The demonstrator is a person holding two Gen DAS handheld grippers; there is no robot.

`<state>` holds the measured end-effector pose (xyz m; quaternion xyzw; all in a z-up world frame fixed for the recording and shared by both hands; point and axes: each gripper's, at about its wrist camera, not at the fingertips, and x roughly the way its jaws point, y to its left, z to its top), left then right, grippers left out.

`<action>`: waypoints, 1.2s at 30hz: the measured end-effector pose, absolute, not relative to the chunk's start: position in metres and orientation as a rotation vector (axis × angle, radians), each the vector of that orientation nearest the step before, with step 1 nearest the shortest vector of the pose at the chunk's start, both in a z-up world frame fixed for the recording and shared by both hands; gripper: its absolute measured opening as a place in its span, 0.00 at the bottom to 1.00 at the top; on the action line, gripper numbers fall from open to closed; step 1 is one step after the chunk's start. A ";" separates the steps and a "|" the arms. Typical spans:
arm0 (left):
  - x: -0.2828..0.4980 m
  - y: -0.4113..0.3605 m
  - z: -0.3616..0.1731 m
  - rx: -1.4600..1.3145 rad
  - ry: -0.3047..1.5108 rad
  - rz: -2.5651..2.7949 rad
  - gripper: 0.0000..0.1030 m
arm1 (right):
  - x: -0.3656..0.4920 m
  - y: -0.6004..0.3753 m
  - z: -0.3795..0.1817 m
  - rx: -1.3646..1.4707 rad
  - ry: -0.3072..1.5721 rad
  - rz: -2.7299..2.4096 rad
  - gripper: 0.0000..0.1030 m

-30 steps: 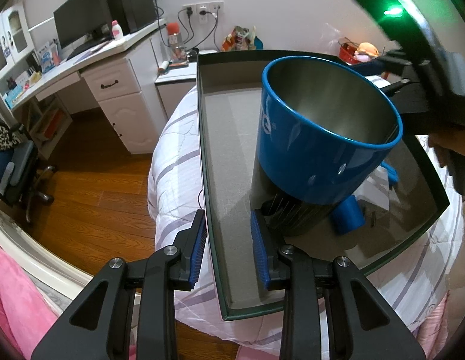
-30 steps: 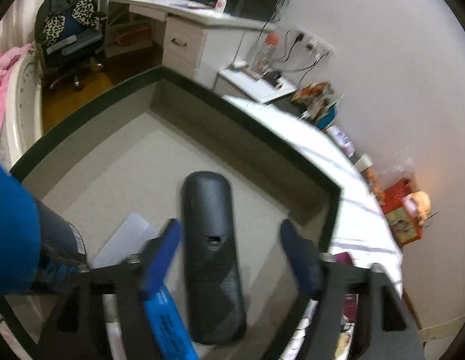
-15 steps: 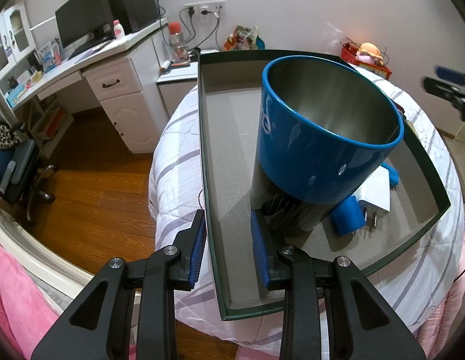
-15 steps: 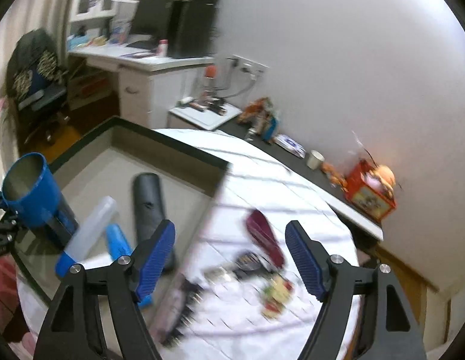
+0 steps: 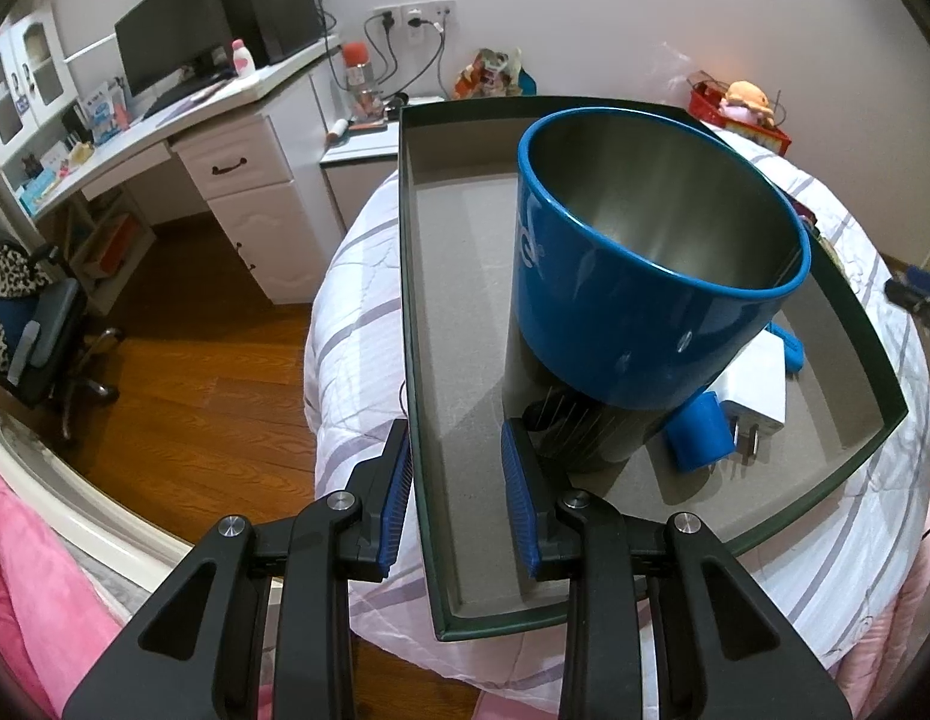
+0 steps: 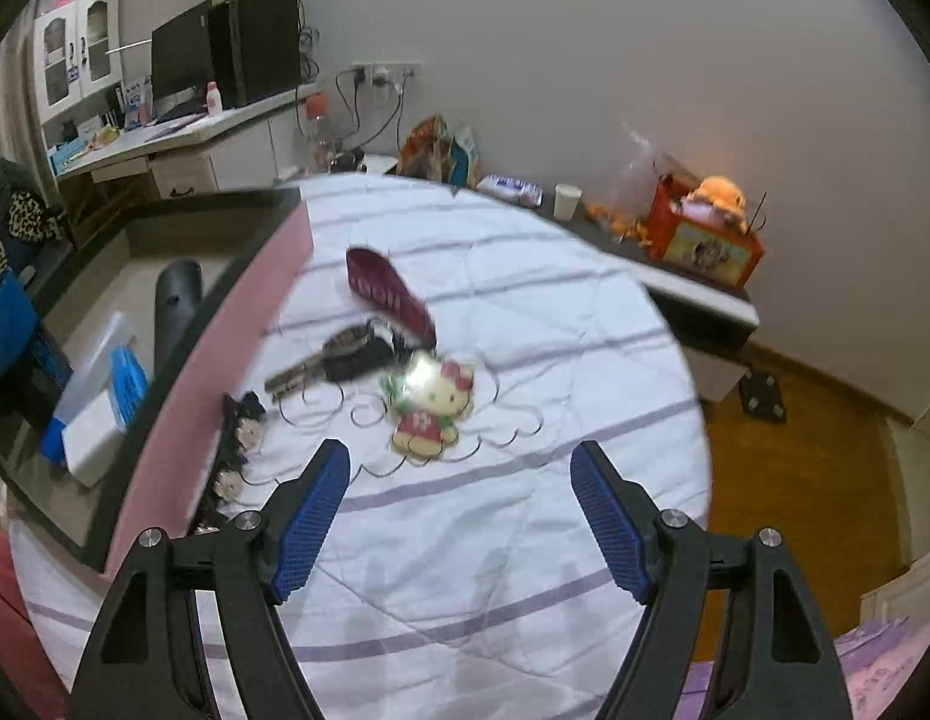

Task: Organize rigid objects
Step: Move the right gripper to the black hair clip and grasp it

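Observation:
A dark green tray lies on the striped bedcover. In it a blue metal cup sits on top of a dark cylinder, next to a white charger and a blue cap. My left gripper straddles the tray's left wall with a gap at the inner pad. My right gripper hangs open and empty over the bed. Just ahead of it lie a cartoon-cat charm, a black key, a maroon case and a strip of hair clips. A black remote rests inside the tray.
A white desk with a monitor stands to the left over wooden floor. A dark shelf along the wall behind the bed carries a red box, a paper cup and snack bags. The bed's edge drops to the floor on the right.
My right gripper swung away from above the black remote in the tray to above the loose items on the bedcover, rolling as it went. The left gripper and the cup stayed put.

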<state>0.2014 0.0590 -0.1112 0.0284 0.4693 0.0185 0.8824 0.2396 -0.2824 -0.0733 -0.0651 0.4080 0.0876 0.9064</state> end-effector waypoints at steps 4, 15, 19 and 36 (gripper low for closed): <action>0.201 0.058 -0.111 0.063 0.980 0.040 0.28 | 0.252 -0.276 -0.092 -0.129 0.880 0.199 0.75; 0.203 0.058 -0.111 0.069 0.984 0.044 0.28 | 0.224 -0.233 -0.089 -0.193 0.880 0.415 0.75; 0.204 0.058 -0.111 0.067 0.984 0.043 0.28 | 0.219 -0.227 -0.098 -0.218 0.919 0.478 0.75; 0.204 0.059 -0.111 0.069 0.985 0.043 0.28 | 0.224 -0.219 -0.108 -0.272 0.911 0.423 0.75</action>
